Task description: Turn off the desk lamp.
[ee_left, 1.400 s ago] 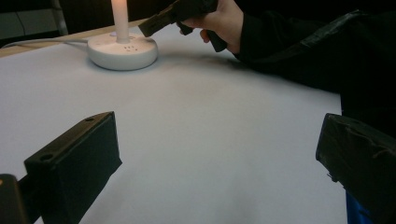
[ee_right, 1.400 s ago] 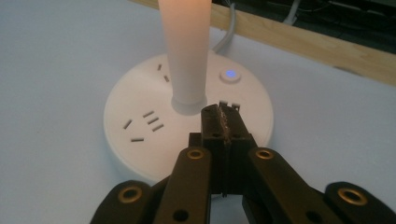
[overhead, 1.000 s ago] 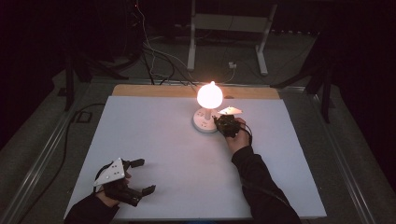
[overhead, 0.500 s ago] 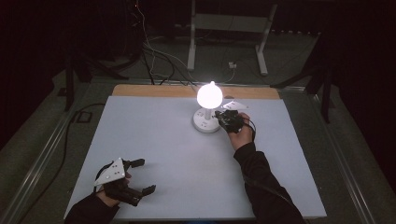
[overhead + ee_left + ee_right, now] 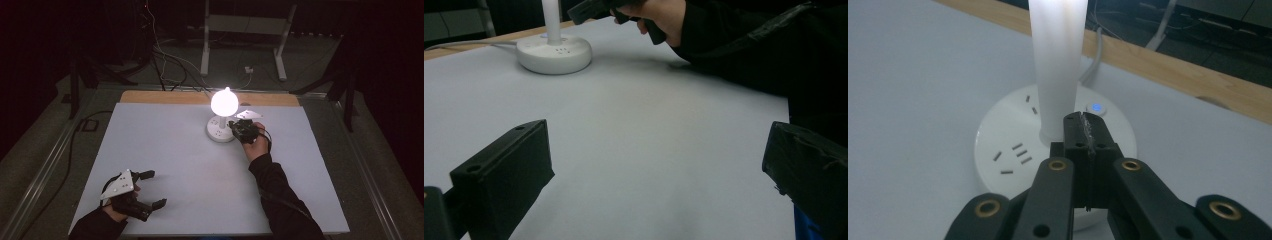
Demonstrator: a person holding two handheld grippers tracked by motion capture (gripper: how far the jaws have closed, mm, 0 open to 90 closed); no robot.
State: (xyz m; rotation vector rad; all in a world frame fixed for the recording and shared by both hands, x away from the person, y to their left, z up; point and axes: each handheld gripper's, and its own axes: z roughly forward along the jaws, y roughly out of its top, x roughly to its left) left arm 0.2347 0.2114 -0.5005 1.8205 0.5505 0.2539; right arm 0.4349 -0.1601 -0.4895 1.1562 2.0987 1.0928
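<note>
A white lamp stands at the back middle of the table, its bulb (image 5: 224,101) glowing above a round base (image 5: 218,131) with socket slots. My right gripper (image 5: 234,125) is shut with nothing between its jaws. In the right gripper view its tips (image 5: 1083,120) sit over the base (image 5: 1013,130), right beside the stem (image 5: 1057,60) and just short of a small blue-lit button (image 5: 1094,107). Whether they touch the base I cannot tell. My left gripper (image 5: 153,189) rests open at the table's front left, its jaws wide apart (image 5: 659,165) over bare tabletop.
The white tabletop (image 5: 175,150) has a wooden strip (image 5: 165,97) along its far edge. The lamp's cord (image 5: 1095,65) runs off over that edge. Cables and a metal stand (image 5: 245,25) lie on the dark floor behind.
My right gripper has edged slightly farther in toward the lamp's base. The left gripper has stayed where it was.
</note>
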